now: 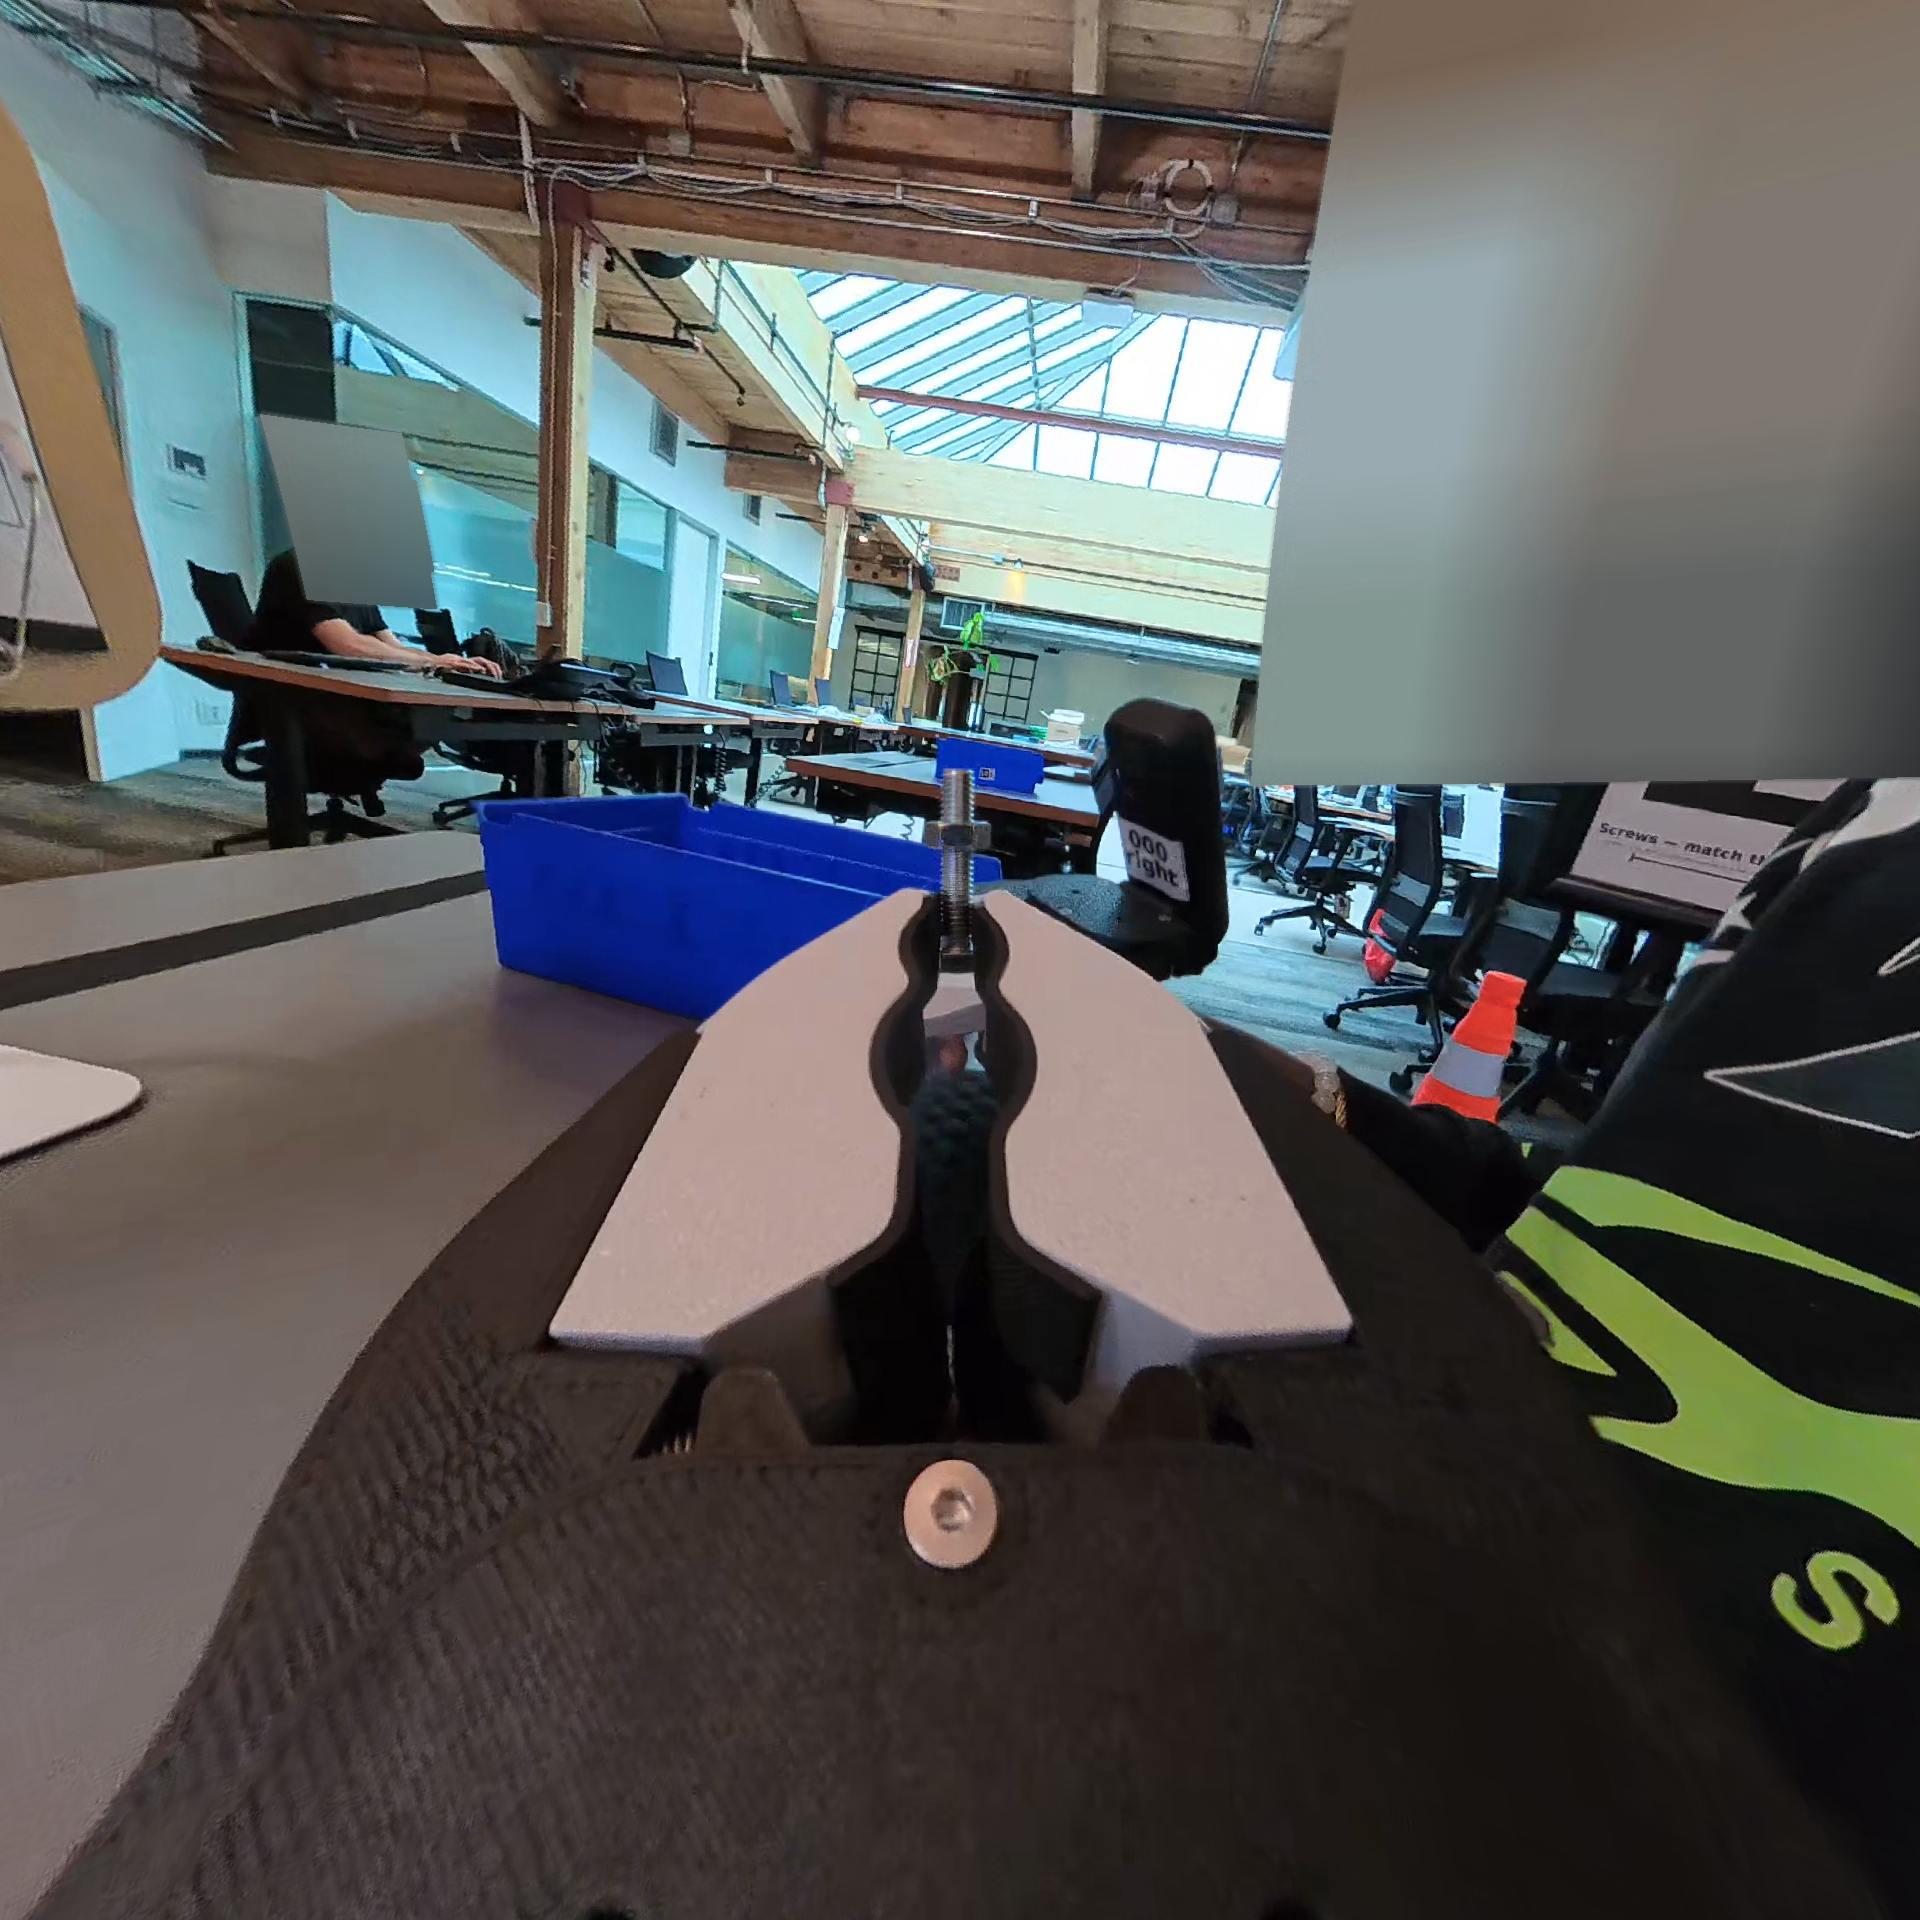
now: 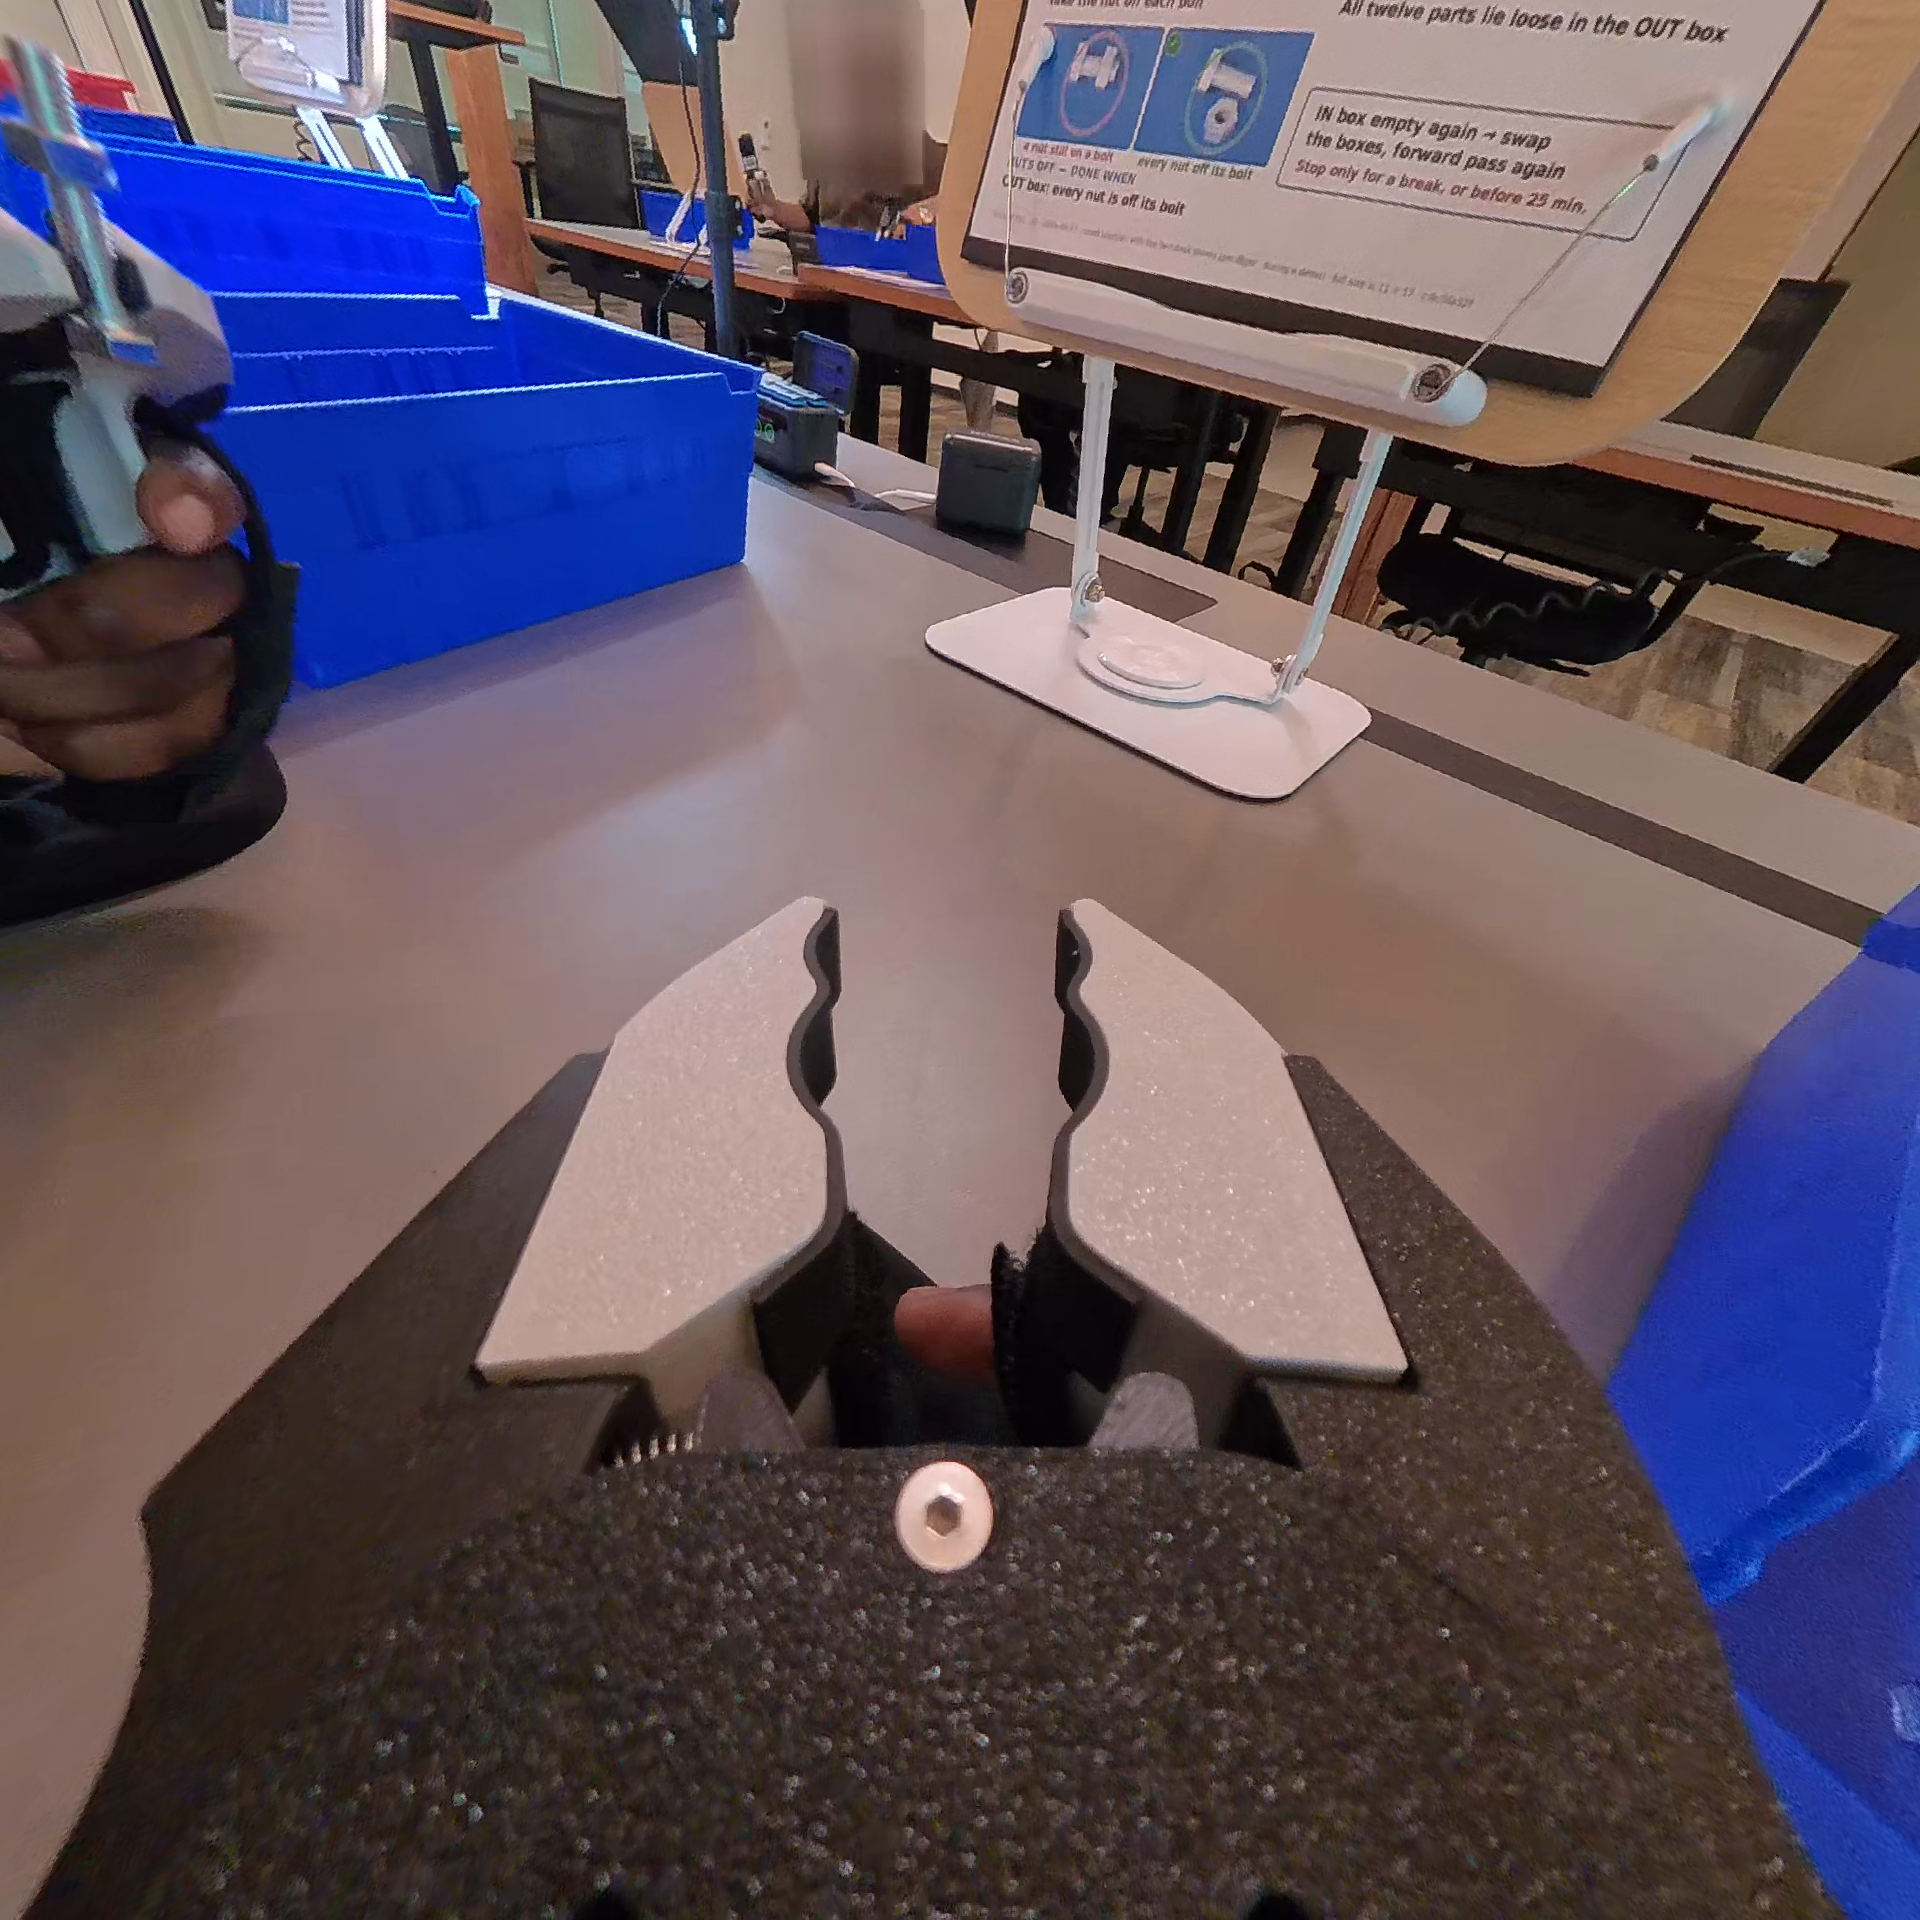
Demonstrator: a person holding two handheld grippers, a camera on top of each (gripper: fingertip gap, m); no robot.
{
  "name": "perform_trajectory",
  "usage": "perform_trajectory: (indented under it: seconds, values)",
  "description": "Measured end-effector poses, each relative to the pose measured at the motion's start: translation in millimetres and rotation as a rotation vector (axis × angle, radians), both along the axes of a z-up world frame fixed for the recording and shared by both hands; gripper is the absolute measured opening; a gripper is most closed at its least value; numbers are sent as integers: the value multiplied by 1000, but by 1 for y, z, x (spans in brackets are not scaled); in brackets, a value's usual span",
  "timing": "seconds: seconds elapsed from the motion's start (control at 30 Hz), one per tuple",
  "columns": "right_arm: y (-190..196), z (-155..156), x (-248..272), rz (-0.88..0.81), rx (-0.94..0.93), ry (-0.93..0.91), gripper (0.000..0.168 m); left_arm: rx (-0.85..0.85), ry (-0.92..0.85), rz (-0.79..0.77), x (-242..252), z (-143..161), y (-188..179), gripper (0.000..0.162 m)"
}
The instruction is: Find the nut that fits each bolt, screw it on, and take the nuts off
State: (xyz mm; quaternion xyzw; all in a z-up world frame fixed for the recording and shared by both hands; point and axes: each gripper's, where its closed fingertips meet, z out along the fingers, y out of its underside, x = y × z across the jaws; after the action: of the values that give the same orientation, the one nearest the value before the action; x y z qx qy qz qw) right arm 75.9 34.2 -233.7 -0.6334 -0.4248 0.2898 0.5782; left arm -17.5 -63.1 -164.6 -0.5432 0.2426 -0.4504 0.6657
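Note:
My left gripper [image 1: 956, 920] is shut on the head end of a silver bolt [image 1: 956, 805]. The bolt sticks out forward past the fingertips, and a hex nut [image 1: 958, 834] sits partway along its thread. The same bolt [image 2: 73, 197] and nut [image 2: 52, 156] show at the far left of the right wrist view, held by the left gripper with a person's hand around its handle. My right gripper [image 2: 945, 925] is open and empty, low over the grey table [image 2: 935, 810]. The right gripper's black handle [image 1: 1158, 831] shows behind the bolt in the left wrist view.
A blue bin [image 1: 665, 894] stands on the table ahead of the left gripper; it shows at the left of the right wrist view [image 2: 468, 478]. Another blue bin [image 2: 1808, 1299] is close on the right. A white stand [image 2: 1153, 686] holds an instruction board [image 2: 1351, 177]. Across from one pair of fingers to the other is roughly 15 cm.

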Motion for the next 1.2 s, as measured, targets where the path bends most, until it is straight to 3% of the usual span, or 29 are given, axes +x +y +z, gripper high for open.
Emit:
perform_trajectory:
  seconds: [0.13,0.3,0.43,0.73,1.07,1.2]
  values:
    - [-9,12,-8,49,21,51,40,-22,-4,-2,0,-9,4,6]
    - [-57,57,-44,298,-24,303,41,-42,2,-26,4,-15,3,6]
    - [-89,72,-72,472,-92,415,39,-44,11,-31,5,-17,3,6]
    - [-94,71,-91,547,-157,368,16,-44,57,-37,10,-23,1,6]
    - [-93,63,-95,558,-146,282,5,-43,119,-29,14,-30,2,6]
    - [-87,55,-94,529,-147,220,5,-39,221,-16,20,-40,2,24]
